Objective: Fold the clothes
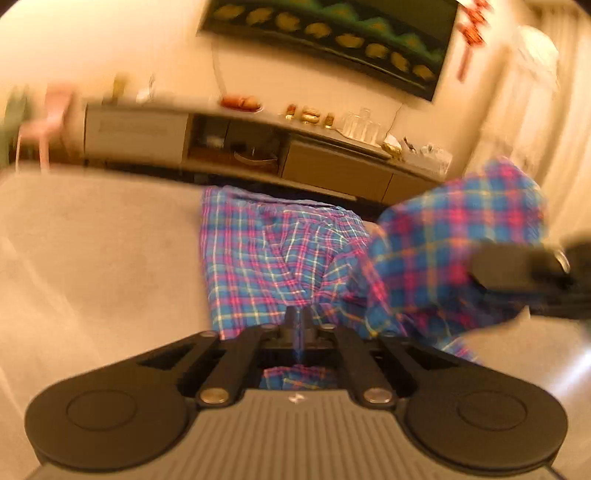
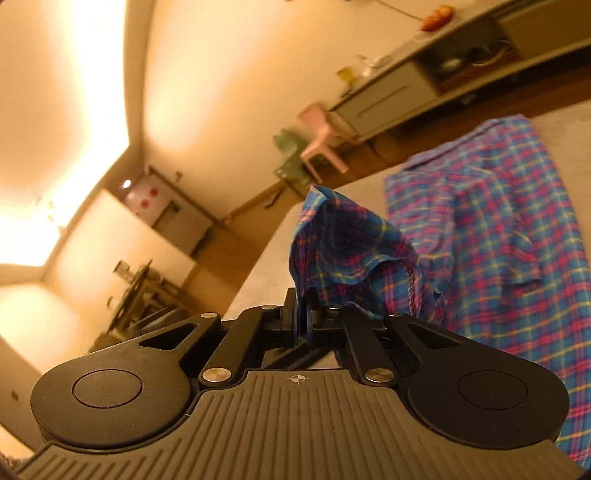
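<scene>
warm-lit room, pale grey fabric surface [image 1: 92,240]. the blue-and-pink plaid cotton shirt [image 1: 273,254] lies spread ahead of the left gripper [image 1: 297,321], which pinches its near hem; the right gripper [image 2: 303,306] pinches a lifted corner. thin bites could slip if the two pull unevenly.

Warm amber light with ceiling glare, heavy motion blur in the left view, fisheye-bent edges.

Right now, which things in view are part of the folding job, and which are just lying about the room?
Part of the job:
plaid shirt
left claw, shut on the plaid shirt
right claw, shut on the plaid shirt
grey surface under it

Lying about:
pink chair
green chair
low cabinet
wall screen
glasses
</scene>
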Tool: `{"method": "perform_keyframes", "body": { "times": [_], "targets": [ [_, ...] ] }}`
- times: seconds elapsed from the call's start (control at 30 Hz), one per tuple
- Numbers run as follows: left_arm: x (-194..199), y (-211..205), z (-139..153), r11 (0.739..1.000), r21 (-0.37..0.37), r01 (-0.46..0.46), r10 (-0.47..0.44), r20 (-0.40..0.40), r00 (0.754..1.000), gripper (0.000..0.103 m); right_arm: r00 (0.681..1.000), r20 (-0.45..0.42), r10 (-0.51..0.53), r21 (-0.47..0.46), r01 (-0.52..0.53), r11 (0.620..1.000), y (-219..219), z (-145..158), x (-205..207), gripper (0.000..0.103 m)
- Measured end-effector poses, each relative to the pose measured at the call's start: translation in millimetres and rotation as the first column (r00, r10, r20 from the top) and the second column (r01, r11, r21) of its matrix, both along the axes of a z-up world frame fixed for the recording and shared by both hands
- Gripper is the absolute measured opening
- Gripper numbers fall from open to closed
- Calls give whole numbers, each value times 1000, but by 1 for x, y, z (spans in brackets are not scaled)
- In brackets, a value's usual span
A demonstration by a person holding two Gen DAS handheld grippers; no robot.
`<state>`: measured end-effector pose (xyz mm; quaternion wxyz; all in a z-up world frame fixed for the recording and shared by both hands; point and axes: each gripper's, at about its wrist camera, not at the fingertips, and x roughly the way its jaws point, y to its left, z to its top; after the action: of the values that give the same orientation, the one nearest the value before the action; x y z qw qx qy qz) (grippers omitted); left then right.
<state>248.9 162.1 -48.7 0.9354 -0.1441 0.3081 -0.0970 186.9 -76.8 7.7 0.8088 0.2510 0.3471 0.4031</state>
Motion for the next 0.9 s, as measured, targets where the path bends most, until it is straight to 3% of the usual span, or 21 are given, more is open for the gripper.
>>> {"method": "perform_keyframes", "body": {
  "times": [0.07,0.1,0.13,0.17,0.23,0.3,0.33,0.37,0.4,0.43,0.47,0.5,0.6,0.7,0.83,0.9],
  "targets": [
    [2,24,-3,989,-122,-82,78,-40,996,0,997,70,-44,-58,48,997,1,10,-9,42],
    [3,35,-4,978,-173,-120,111,-62,992,0,992,99,-83,-64,90,994,-2,14,-14,73],
    [3,46,-6,964,-213,-158,143,-83,986,0,986,114,-126,-53,132,990,-7,15,-17,90],
    [4,56,-7,952,-243,-189,169,-100,981,0,978,120,-171,-32,175,984,-13,14,-18,91],
    [4,68,-7,942,-261,-213,191,-106,976,0,970,60,-234,8,234,972,-25,5,-13,90],
    [5,66,-3,950,-251,-185,168,-88,982,0,956,-25,-291,23,292,956,-35,-10,-5,90],
    [4,58,1,960,-242,-138,125,-71,990,4,950,-53,-308,9,309,951,-39,-18,-1,88],
    [2,51,4,968,-232,-91,81,-53,995,16,945,-72,-320,-16,320,947,-41,-26,2,85],
    [1,41,8,977,-208,-36,29,-36,999,24,944,-100,-313,-35,311,950,-44,-33,5,61],
    [-1,26,11,989,-148,30,-33,-19,999,41,946,-134,-295,-50,290,956,-47,-41,6,25],
    [-5,12,14,994,-83,71,-71,-2,997,52,945,-173,-277,-55,271,961,-48,-47,7,8],
    [-8,5,15,996,-47,78,-78,11,997,54,940,-200,-276,-55,270,961,-49,-51,4,2],
    [-17,-13,17,995,41,90,-92,44,995,56,908,-314,-277,109,324,940,-62,-56,-24,0],
    [-16,3,18,999,-34,33,-32,42,999,56,876,-409,-256,233,371,899,-74,-65,-69,0],
    [-23,14,23,993,-120,8,1,80,997,57,796,-545,-263,229,444,866,-74,-96,-114,1],
    [-28,10,29,989,-131,71,-57,107,993,57,753,-603,-264,187,454,871,-71,-114,-122,14]
  ]
}}
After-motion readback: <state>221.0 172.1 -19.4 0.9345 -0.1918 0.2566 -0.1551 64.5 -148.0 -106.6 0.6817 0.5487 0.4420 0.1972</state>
